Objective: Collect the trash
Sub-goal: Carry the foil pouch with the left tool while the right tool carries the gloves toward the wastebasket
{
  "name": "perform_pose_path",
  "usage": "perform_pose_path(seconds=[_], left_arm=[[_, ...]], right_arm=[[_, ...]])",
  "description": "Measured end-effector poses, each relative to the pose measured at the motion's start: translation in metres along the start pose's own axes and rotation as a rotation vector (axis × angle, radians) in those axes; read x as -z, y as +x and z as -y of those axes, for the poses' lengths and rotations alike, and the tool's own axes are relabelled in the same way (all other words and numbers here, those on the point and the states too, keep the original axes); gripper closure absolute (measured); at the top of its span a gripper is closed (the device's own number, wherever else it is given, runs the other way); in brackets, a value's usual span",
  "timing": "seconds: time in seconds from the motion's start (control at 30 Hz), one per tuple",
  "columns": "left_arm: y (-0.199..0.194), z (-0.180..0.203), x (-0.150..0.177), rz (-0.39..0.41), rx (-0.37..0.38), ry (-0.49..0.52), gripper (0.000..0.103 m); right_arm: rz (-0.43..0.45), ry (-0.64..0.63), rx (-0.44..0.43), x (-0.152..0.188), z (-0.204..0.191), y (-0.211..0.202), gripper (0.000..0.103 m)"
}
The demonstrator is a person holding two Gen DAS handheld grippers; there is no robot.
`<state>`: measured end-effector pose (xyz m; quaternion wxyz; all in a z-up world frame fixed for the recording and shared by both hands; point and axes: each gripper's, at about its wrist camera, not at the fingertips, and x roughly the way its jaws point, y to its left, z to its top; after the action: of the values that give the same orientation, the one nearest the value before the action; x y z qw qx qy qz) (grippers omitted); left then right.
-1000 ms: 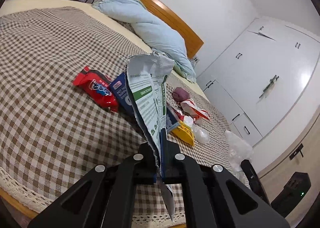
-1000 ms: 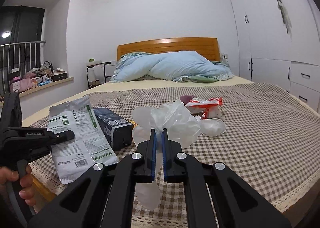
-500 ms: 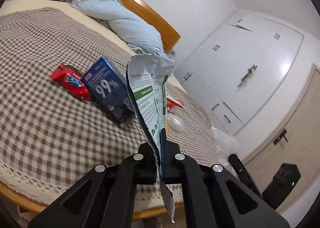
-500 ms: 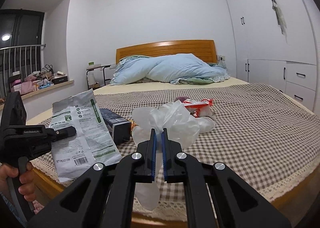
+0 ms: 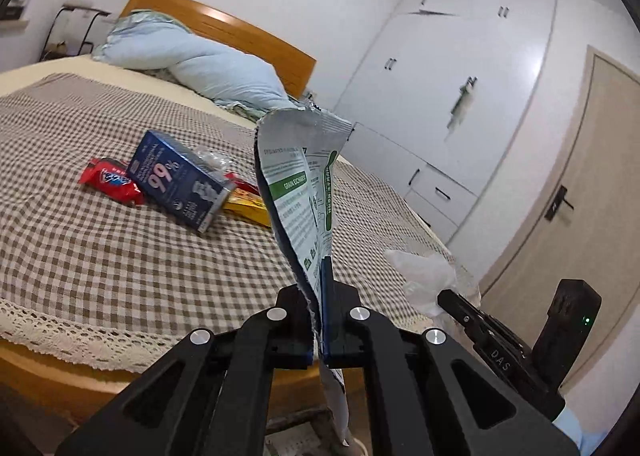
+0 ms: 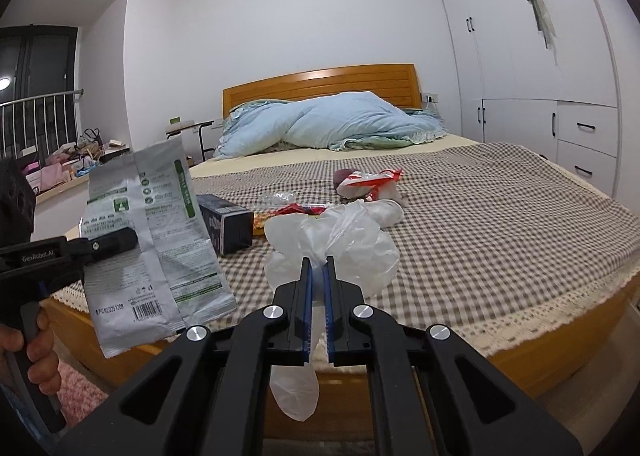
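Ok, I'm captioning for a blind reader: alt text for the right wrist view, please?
The right gripper, jaws shut, pinches a clear plastic bag before a checked bed strewn with wrappers. At left, the left gripper holds up a silver pouch.

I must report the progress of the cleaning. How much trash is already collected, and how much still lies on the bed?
No bin or finished pile shows. In hand: the left tongs are shut on a silver pouch, the right tongs on a clear bag. Left on the bed: a blue box, a red wrapper, a yellow packet, and red-white wrappers.
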<state>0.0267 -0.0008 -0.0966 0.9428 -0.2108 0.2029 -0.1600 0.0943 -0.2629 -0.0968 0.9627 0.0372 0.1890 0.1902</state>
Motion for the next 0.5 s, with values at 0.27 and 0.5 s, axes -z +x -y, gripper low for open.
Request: perform_pose_path(seconds=[0.27,0.5], left_arm=[[-0.007,0.022,0.014,-0.049,0.010,0.074,0.103],[-0.010,0.037,0.029,-0.090,0.008,0.138,0.103]], right_arm=[[-0.075,0.003,0.030,0.025,0.009,-0.024,0.098],[-0.149,0.007,0.048,0.049,0.014,-0.033,0.098]])
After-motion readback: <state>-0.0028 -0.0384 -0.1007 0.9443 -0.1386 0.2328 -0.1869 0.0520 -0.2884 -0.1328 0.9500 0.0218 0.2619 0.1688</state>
